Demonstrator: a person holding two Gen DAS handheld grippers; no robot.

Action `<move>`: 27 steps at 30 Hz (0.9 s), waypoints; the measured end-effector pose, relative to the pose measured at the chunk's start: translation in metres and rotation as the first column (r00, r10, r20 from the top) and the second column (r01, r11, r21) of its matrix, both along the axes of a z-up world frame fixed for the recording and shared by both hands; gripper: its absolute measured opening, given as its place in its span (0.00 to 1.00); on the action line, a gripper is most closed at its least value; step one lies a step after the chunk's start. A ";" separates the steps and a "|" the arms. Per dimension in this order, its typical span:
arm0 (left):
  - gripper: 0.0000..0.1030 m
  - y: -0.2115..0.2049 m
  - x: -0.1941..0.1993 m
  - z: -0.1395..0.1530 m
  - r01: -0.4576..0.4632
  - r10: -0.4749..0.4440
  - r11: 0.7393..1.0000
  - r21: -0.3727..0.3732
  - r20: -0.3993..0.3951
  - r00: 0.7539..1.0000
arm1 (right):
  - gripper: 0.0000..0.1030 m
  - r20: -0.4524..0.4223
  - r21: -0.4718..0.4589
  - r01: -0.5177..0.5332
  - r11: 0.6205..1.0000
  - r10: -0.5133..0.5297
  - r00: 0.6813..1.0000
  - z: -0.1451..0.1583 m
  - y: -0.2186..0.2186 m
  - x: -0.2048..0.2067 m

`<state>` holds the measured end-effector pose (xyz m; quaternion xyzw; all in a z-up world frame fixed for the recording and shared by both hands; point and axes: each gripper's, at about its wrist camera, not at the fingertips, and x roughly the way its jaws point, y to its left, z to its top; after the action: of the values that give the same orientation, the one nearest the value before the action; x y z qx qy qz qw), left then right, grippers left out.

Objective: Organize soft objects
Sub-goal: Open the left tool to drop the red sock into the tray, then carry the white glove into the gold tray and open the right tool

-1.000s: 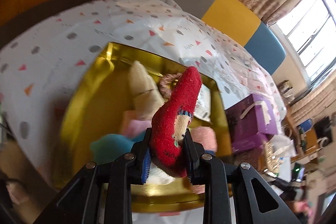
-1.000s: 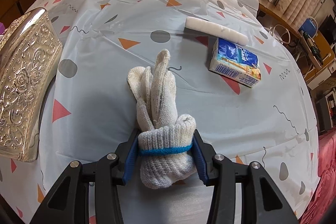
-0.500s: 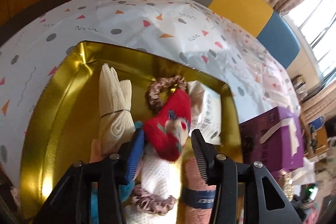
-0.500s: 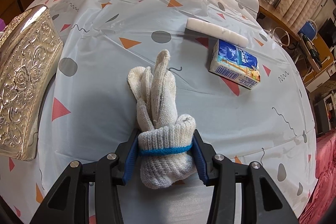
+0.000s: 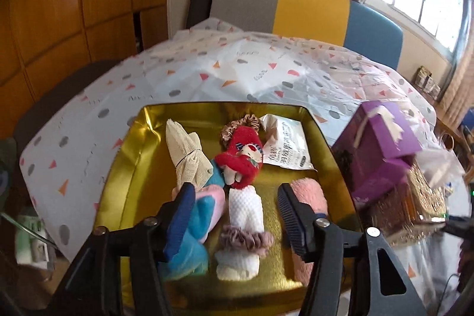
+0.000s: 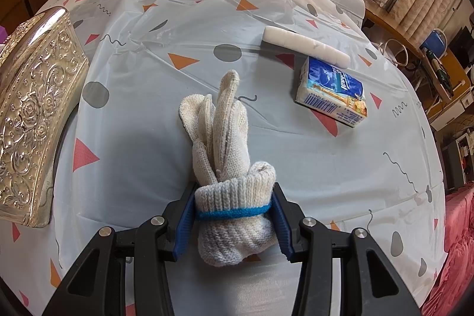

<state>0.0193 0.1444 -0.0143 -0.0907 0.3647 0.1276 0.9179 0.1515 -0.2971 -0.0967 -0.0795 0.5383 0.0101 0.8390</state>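
Holding glove bundle (image 6: pixel 234 209) clamped in right gripper (image 6: pixel 234 219) fingers above tabletop (image 6: pixel 142 120) | left gripper (image 5: pixel 234 209) fingers apart over gold tray (image 5: pixel 124 168) | risk: bundle slipping out, or landing on red sock (image 5: pixel 241 157)

Purple box (image 5: pixel 382 144) beside embossed silver lid (image 6: pixel 32 114)

Both the left gripper (image 5: pixel 235 209) and the right gripper (image 6: pixel 234 219) have matte black angular plastic arms, silver round screws at the joints, and blue ribbed pads (image 6: pixel 185 222) lining the fingers.
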 end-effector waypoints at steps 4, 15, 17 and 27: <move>0.60 -0.009 -0.013 0.005 0.020 -0.020 1.000 0.015 0.015 1.000 | 0.46 0.003 -0.008 -0.001 1.000 0.001 1.000 0.001 0.002 0.000; 0.60 -0.023 -0.032 0.003 0.059 -0.059 0.998 0.020 0.010 0.998 | 0.45 0.002 0.005 0.006 1.000 -0.006 1.000 0.000 0.000 -0.001; 0.60 -0.025 -0.035 0.002 0.064 -0.065 0.998 0.022 0.012 0.998 | 0.45 0.001 0.005 0.008 1.000 -0.008 1.000 0.000 0.000 -0.001; 0.60 -0.014 -0.037 0.000 0.048 -0.048 0.999 0.002 0.014 0.999 | 0.39 0.032 0.174 0.156 0.972 -0.164 0.986 0.029 -0.016 -0.004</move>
<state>-0.0177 0.1306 -0.0139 -0.0819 0.3600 0.1053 0.9233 0.1475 -0.3134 -0.0680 0.0360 0.5204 -0.0135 0.8531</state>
